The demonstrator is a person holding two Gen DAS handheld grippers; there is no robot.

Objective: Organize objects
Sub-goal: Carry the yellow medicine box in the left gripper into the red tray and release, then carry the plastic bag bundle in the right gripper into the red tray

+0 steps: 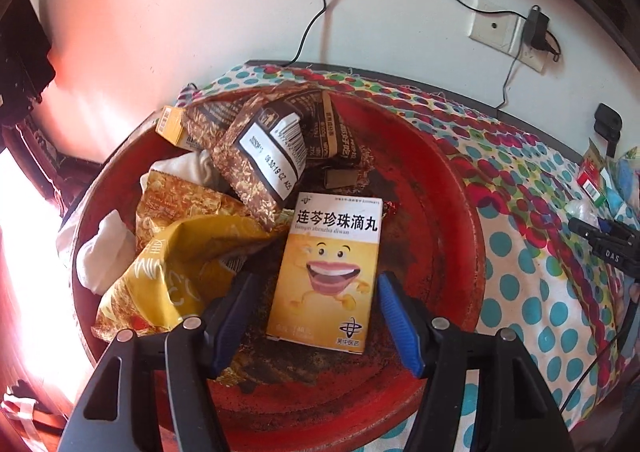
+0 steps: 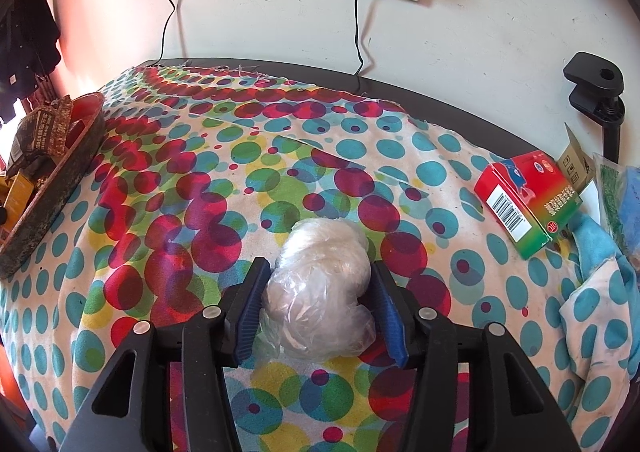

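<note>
Sorting underway, by the look of it: loose items going into the red tray (image 1: 448, 180).

Left gripper (image 1: 316, 288): jaws apart, straddling the yellow medicine box (image 1: 328, 272), which lies flat in the tray beside snack packets (image 1: 256, 156). No contact evident.

Right gripper (image 2: 320, 284): jaws around the clear plastic bundle (image 2: 320, 288) on the spotted cloth (image 2: 180, 212); firmness of grip cannot be told.

Next move, presumably: lift the bundle and carry it trayward.

Right view alone shows the red-green carton (image 2: 528, 200); left view alone, the tray's contents.
</note>
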